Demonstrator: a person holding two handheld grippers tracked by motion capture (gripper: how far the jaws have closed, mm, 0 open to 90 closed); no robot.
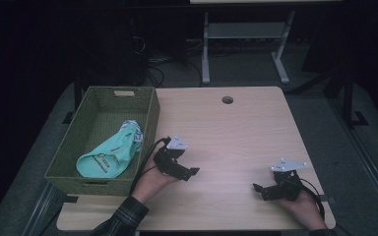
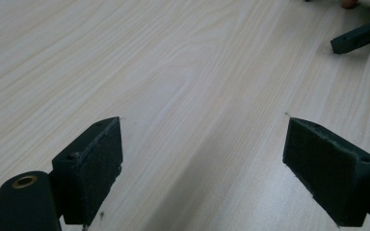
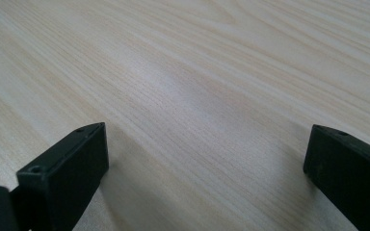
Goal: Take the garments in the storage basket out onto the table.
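On the bare wooden surface both the left gripper and the right gripper rested with jaws released and empty, while the teal cloth lay inside the woven basket, so the placing step seemed finished and probably nothing remained to grasp

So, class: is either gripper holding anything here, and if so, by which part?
Nothing is held. The left gripper and the right gripper are both open over the bare table.
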